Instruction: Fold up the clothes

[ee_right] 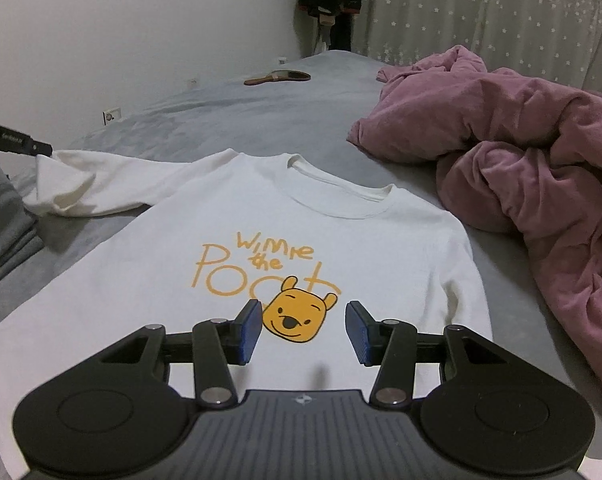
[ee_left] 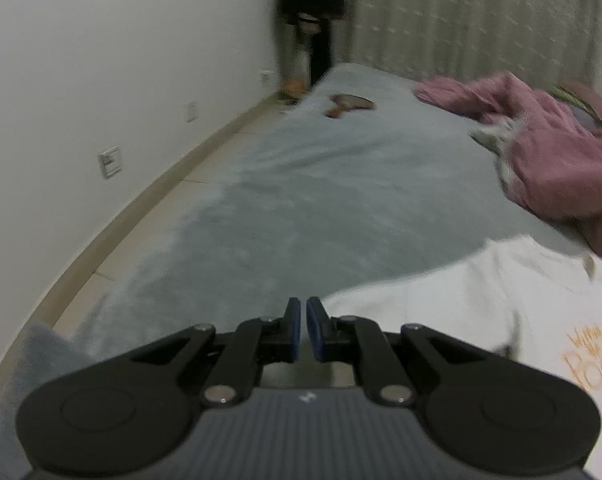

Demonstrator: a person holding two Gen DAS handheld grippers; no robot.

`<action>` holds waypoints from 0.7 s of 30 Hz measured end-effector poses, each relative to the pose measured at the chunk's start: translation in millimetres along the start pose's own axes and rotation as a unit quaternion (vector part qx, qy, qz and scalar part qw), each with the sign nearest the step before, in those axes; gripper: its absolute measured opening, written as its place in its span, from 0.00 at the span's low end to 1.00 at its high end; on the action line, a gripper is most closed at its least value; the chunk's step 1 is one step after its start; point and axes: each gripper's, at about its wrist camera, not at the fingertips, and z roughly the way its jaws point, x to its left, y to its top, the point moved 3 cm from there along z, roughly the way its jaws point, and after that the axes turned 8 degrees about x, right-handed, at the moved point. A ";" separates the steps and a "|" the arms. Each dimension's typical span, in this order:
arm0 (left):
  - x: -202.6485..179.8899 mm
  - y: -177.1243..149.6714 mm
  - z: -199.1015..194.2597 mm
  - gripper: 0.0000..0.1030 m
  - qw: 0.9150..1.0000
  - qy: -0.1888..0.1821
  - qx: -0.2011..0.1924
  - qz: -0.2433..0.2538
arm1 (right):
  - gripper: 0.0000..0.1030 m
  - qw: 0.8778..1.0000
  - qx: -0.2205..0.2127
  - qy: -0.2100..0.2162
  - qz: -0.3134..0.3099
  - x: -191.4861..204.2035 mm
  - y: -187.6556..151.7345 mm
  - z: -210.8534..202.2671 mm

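The white sweatshirt (ee_right: 341, 240) lies flat and face up on the grey bed (ee_right: 229, 120), its length running away from the right gripper (ee_right: 303, 330), collar at the far end. One sleeve stretches left. The right gripper hangs released above the bear print; the left gripper (ee_left: 303, 328) is nearly clenched, empty. A pink blanket (ee_right: 521, 152) crowds the right side; left of it the bed lies bare to the white wall (ee_right: 121, 40).

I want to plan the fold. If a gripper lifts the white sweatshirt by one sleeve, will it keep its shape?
Probably not. The white sweatshirt lies flat on the bed and its sleeve already creases, so it should hang limp. It looks rather thick, so likely not slippery, and the body would probably drag behind.
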 end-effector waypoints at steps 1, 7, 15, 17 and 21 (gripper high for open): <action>7.5 2.3 1.5 0.06 1.000 0.004 -0.002 -0.010 | 0.45 1.000 0.000 0.001 -0.001 1.2 0.0 0.5; -10.5 -12.1 -4.6 0.08 0.998 -0.004 -0.019 0.058 | 0.45 1.000 0.000 0.007 -0.005 6.9 0.7 2.7; -75.3 -51.4 -20.9 0.37 0.970 -0.026 -0.045 0.238 | 0.45 1.000 0.000 0.012 -0.005 9.5 0.6 4.5; -89.4 -67.9 -18.4 0.45 0.956 -0.012 -0.045 0.291 | 0.45 1.000 0.000 0.013 -0.005 9.7 0.6 3.9; -117.7 -100.8 -13.5 0.50 0.918 0.015 -0.044 0.393 | 0.45 1.000 -0.003 0.014 -0.003 8.1 1.6 1.0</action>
